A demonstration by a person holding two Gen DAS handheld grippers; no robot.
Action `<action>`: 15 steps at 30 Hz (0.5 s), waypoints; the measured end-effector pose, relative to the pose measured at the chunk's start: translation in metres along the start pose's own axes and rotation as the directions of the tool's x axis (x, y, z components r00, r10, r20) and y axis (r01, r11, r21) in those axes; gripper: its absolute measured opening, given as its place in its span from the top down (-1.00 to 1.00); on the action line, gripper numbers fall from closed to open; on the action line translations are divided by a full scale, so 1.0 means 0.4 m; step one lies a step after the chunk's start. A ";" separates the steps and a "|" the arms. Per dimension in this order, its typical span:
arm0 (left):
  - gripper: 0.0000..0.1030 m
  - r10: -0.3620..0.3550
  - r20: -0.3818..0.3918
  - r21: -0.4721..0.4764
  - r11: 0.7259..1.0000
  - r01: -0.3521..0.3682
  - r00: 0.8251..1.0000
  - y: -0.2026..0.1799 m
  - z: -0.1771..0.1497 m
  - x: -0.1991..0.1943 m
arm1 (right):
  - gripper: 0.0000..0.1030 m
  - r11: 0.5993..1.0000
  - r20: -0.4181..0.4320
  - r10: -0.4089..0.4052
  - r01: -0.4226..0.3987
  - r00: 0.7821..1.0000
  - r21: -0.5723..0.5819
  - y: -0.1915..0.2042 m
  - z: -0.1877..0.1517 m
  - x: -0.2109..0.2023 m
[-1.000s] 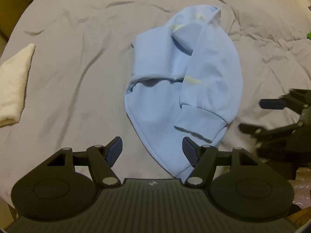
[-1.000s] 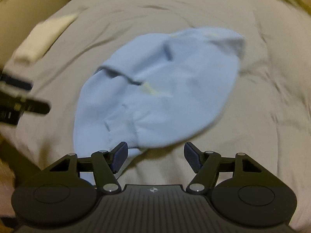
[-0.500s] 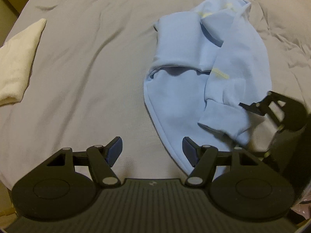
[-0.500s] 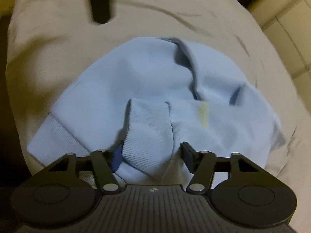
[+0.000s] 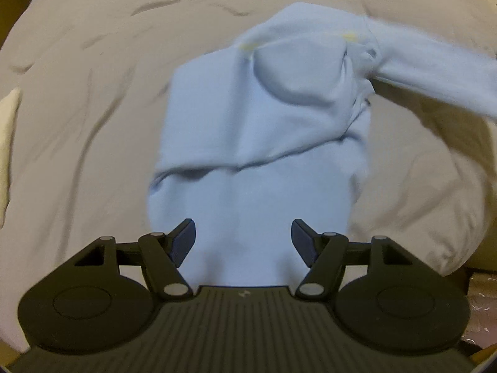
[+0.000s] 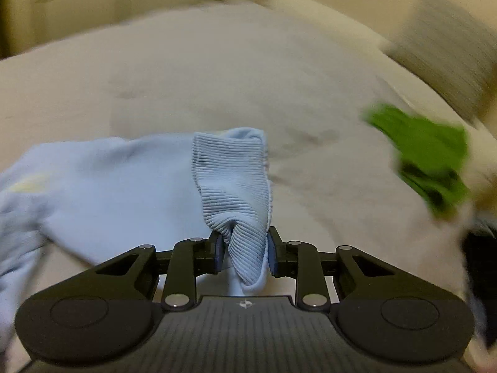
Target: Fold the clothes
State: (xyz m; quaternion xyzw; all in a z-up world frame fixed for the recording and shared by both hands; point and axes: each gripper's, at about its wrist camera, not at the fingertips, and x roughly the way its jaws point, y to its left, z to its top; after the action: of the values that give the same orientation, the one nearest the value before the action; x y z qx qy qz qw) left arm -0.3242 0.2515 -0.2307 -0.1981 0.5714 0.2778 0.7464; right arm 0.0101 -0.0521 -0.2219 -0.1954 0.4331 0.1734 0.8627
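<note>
A light blue sweatshirt (image 5: 261, 143) lies on the grey bedsheet (image 5: 80, 99), its body spread out in the left wrist view. One sleeve (image 5: 435, 71) stretches off to the right, lifted above the sheet. My left gripper (image 5: 243, 241) hovers open over the lower part of the sweatshirt, nothing between its fingers. In the right wrist view my right gripper (image 6: 243, 256) is closing, its pads pressing the sleeve's ribbed cuff (image 6: 233, 180), and the sleeve (image 6: 108, 180) trails away to the left.
A folded cream cloth (image 5: 7, 143) lies at the sheet's left edge. A green garment (image 6: 428, 158) lies on the bed to the right in the right wrist view, with a grey pillow (image 6: 444, 71) behind it. Bare sheet surrounds the sweatshirt.
My right gripper closed on the sleeve's cuff and swung it out to the right, unfolding the sleeve off the body. My left gripper shifted over the sweatshirt's lower part, still open.
</note>
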 end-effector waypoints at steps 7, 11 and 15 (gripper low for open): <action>-0.24 0.043 0.042 0.116 0.992 -0.048 0.998 -0.135 0.077 0.048 | -0.41 0.997 -0.211 -0.020 0.036 0.977 0.071 -0.068 -0.024 0.164; -0.25 0.076 0.106 0.250 0.963 -0.101 0.991 -0.229 0.095 0.088 | -0.50 0.996 -0.250 0.078 -0.063 0.965 0.068 -0.019 -0.041 0.193; -0.26 0.092 0.155 0.360 0.922 -0.143 0.984 -0.299 0.106 0.140 | -0.51 0.989 -0.301 0.147 -0.143 0.942 0.035 0.043 -0.063 0.223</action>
State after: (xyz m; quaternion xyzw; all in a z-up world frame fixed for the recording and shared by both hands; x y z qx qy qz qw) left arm -0.2052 0.1960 -0.2759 -0.0003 0.5725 0.2223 0.7892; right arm 0.0355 -0.0379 -0.3116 -0.1820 0.5745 0.2017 0.7721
